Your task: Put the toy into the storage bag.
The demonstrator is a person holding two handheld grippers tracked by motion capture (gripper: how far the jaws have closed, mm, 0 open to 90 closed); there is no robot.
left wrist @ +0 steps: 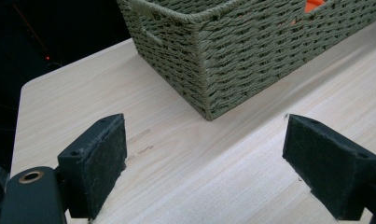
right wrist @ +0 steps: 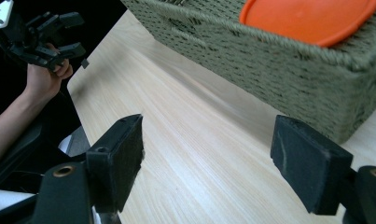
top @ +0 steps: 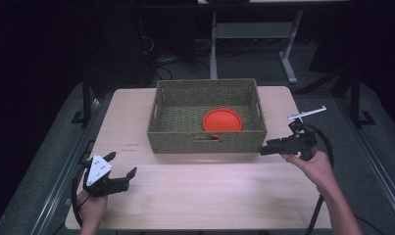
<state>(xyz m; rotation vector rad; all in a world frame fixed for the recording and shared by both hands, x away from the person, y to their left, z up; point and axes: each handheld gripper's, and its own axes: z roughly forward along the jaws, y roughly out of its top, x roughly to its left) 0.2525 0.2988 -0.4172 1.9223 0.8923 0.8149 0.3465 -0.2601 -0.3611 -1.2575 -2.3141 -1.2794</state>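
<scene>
Orange round lid (top: 222, 120) lying flat in the woven basket (top: 207, 139), toward its right half; right gripper (top: 261, 151) just beside the basket's near right corner, jaws wide apart, nothing between; left gripper (top: 122, 165) low at the wooden table's (top: 209, 191) near left, jaws spread, empty.

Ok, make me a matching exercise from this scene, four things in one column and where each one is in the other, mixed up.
Things:
1. basket
2. orange lid
3. left gripper
4. right gripper

Places:
A. near left corner of the table, fingers open
B. inside the basket
C. middle of the table's far half
D. by the basket's near right corner, fingers open

Pairs: 1-C, 2-B, 3-A, 4-D
</scene>
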